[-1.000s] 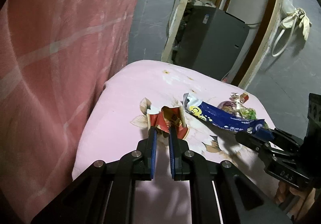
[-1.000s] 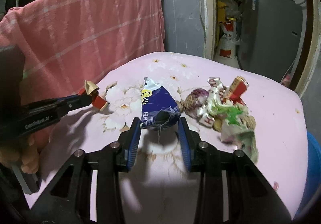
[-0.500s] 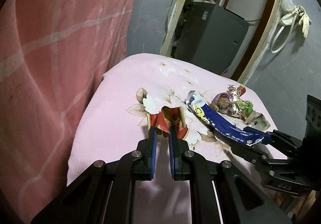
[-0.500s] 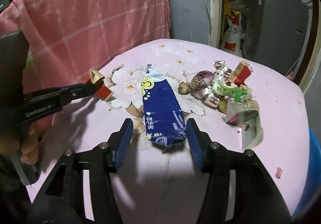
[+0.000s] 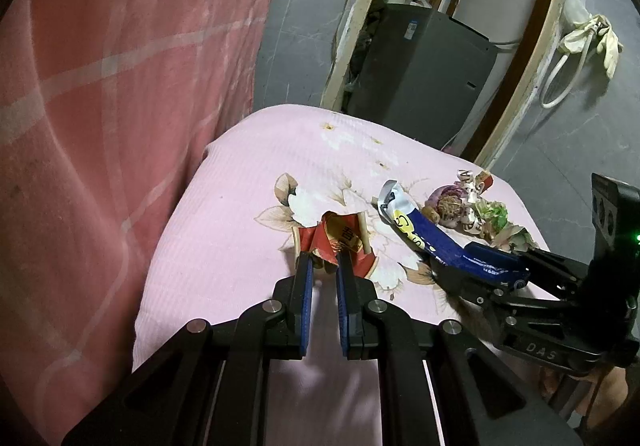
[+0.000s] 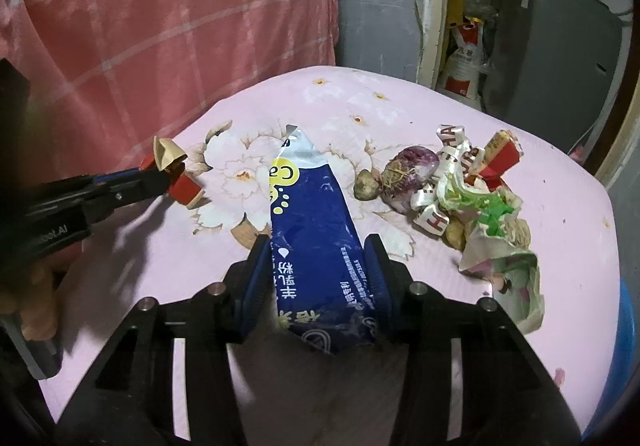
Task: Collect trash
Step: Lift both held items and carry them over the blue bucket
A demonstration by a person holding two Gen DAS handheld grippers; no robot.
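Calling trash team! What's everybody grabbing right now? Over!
Left gripper shut on red wrapper. Right gripper closing around blue packet, grip unconfirmed. Scrap pile waits on pink cloth. Nothing blocking.

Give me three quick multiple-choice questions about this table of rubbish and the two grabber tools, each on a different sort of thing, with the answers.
1. Where does the blue wrapper lie?
A. between the right gripper's fingers
B. on the floor
C. on the pink towel

2. What colour is the cloth on the table?
A. green
B. pink with flowers
C. plain white

3. What is the left gripper doing?
A. standing wide open over nothing
B. pinching the red and gold wrapper
C. holding an onion

Answers:
1 A, the wrapper's near end sits between the two blue pads, which have just been closing in on it; whether they press it yet is unclear.
2 B, pale pink fabric printed with large blossoms.
3 B, its narrow jaws are clamped on the crumpled red wrapper.
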